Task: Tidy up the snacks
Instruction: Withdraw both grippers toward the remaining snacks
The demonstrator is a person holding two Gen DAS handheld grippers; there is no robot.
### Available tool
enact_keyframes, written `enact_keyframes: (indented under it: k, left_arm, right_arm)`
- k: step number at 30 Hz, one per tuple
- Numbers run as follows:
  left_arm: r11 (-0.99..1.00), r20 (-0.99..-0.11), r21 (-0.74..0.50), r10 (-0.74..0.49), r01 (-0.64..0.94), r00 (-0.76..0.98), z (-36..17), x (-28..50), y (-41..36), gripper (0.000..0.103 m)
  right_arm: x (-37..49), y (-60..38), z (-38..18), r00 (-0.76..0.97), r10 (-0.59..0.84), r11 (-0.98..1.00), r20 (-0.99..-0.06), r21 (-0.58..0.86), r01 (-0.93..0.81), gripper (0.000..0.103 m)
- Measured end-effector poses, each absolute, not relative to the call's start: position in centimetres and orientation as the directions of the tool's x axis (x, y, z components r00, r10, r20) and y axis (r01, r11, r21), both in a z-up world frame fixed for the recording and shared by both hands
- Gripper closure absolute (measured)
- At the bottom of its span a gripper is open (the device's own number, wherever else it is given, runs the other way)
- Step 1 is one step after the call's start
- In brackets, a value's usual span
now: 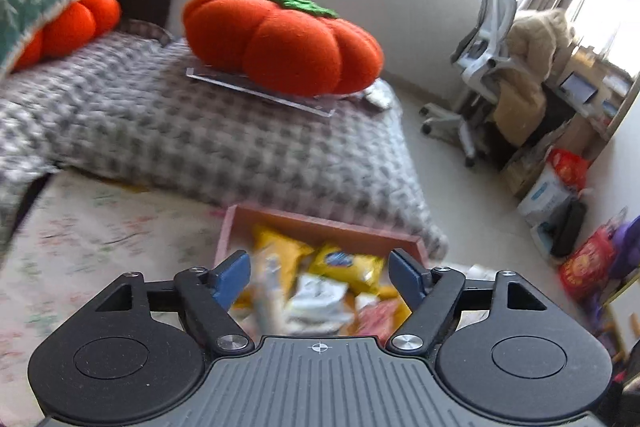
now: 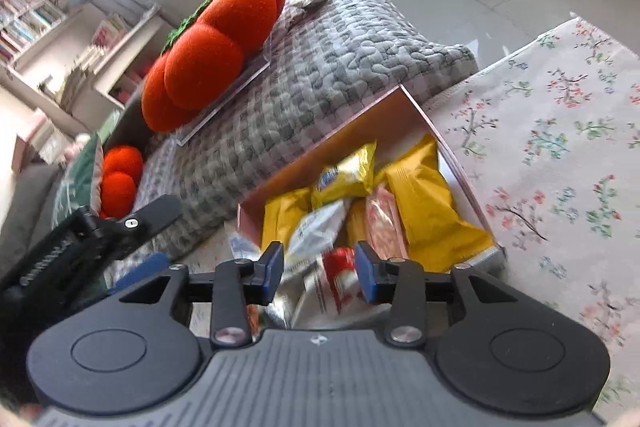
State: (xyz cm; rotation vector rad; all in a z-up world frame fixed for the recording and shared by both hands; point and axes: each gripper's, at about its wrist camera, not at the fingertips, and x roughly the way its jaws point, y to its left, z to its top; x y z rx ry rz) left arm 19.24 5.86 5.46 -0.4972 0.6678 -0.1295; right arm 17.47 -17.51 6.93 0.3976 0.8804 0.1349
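A pink shallow box (image 2: 320, 143) lies on a floral cloth (image 2: 560, 147) and holds several snack packets. Among them are a large yellow packet (image 2: 428, 203), a yellow packet with a blue logo (image 2: 344, 175), a white packet (image 2: 316, 227) and a pink-red one (image 2: 382, 223). My right gripper (image 2: 320, 273) hangs over the box's near end, open, with a red-and-white packet (image 2: 340, 279) loose between its fingers. My left gripper (image 1: 320, 277) is wide open over the same box (image 1: 320, 223). A blurred pale packet (image 1: 272, 287) shows beside its left finger, and the pads do not press on it.
A grey quilted mat (image 1: 200, 139) borders the box's far side. It carries an orange pumpkin cushion (image 1: 280, 39) on a clear board (image 1: 260, 91). A second pumpkin cushion (image 1: 76, 23) sits far left. An office chair (image 1: 480, 67) and bags (image 1: 560, 187) stand at the right.
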Motion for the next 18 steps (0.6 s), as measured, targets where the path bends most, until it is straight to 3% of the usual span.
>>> enact_keyframes:
  k: [3,7,18]
  left_arm:
    - [0.899,-0.604,-0.433,-0.237,-0.064,0.761,4.6,16.5,6.7,0.02]
    - [0.927,-0.713,-0.362,-0.211,-0.094,0.669,2.6,14.2,7.5,0.02]
    - [0.981,-0.839,-0.165,-0.192,0.098,0.509,-1.4,7.8,6.1,0.013]
  right_arm:
    - [16.0,-16.8,7.3,0.616,0.261,0.939,-0.743,0.344,0.017,0.057]
    - [14.2,-15.5,7.1,0.548,0.259,0.955,-0.796,0.297,-0.021,0.053]
    - [9.1,-11.4,6.5,0.485,0.164,0.956,-0.859,0.017,-0.292,0.034]
